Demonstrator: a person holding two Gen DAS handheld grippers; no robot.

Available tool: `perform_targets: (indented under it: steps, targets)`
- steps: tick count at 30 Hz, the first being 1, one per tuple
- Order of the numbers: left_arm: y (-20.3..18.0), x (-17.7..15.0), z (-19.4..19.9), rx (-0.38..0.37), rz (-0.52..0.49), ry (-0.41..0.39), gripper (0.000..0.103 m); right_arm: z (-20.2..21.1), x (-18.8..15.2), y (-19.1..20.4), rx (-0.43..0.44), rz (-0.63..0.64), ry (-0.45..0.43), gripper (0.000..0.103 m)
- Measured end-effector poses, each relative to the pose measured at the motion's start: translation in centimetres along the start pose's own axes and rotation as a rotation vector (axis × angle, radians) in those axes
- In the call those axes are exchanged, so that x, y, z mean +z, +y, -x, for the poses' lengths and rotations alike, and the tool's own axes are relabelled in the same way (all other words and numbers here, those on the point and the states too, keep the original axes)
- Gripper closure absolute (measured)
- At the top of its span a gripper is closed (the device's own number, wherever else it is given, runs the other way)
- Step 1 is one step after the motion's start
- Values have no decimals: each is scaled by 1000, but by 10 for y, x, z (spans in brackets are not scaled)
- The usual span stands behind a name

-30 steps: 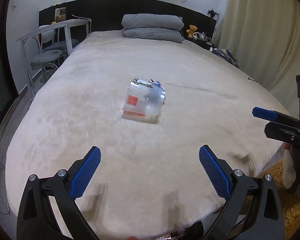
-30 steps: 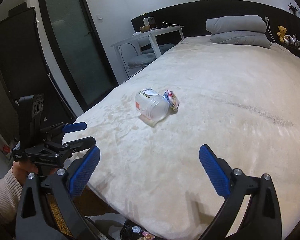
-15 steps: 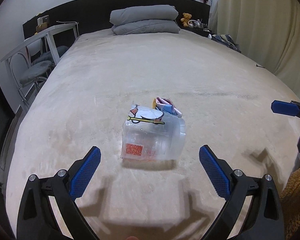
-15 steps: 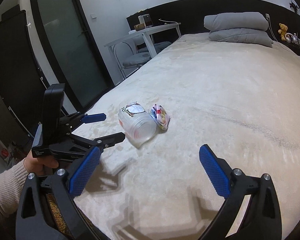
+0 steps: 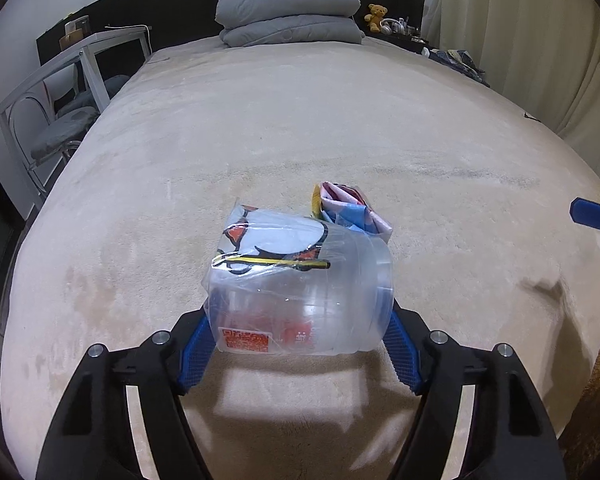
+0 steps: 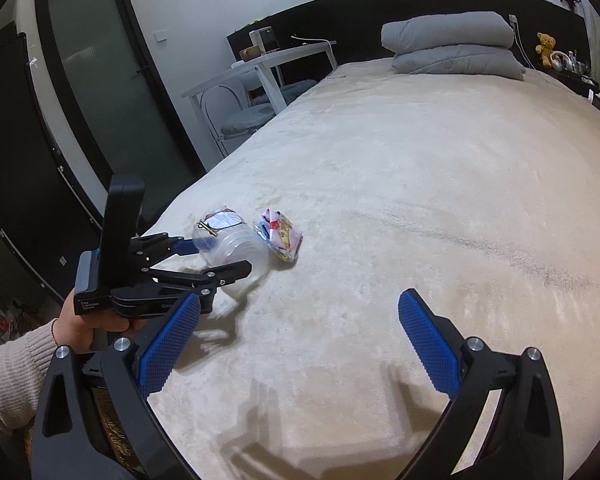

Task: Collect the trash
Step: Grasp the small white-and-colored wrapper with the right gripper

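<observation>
On the cream plush bedspread point(image 6: 440, 160), the left gripper point(image 5: 300, 344) is closing its blue-padded jaws around a clear plastic cup with a printed film lid point(image 5: 300, 292), lying on its side; the pads meet its walls. Just beyond lies a crumpled colourful wrapper point(image 5: 352, 208). The right gripper point(image 6: 296, 344) hangs wide open, empty.
</observation>
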State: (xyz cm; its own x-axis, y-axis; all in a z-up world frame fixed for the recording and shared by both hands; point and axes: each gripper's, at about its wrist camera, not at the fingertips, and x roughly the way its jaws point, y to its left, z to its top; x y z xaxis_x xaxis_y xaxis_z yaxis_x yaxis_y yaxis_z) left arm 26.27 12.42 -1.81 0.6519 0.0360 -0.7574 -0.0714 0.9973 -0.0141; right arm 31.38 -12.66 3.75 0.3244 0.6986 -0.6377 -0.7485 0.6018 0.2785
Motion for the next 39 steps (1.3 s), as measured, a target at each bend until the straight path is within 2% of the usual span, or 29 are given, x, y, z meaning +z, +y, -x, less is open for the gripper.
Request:
perform_targets:
  steps: [8, 18, 26, 30, 33, 39]
  targets:
    - [2, -7, 15, -18, 12, -21, 32, -8, -3, 6, -20, 41, 9, 5]
    - [14, -13, 43, 27, 9, -86, 34, -36, 4, 20, 16, 25, 43, 4]
    - [39, -18, 62, 53, 69, -136, 34, -79, 9, 35, 1, -13, 85, 4]
    - [39, -22, 66, 78, 48, -154, 34, -105, 14, 44, -27, 1, 106, 4]
    - [40, -26, 67, 93, 36, -151, 34, -121, 20, 46, -45, 5, 77, 4]
    - [52, -32, 69, 131, 39, -153, 34, -158, 30, 48, -78, 42, 103, 7]
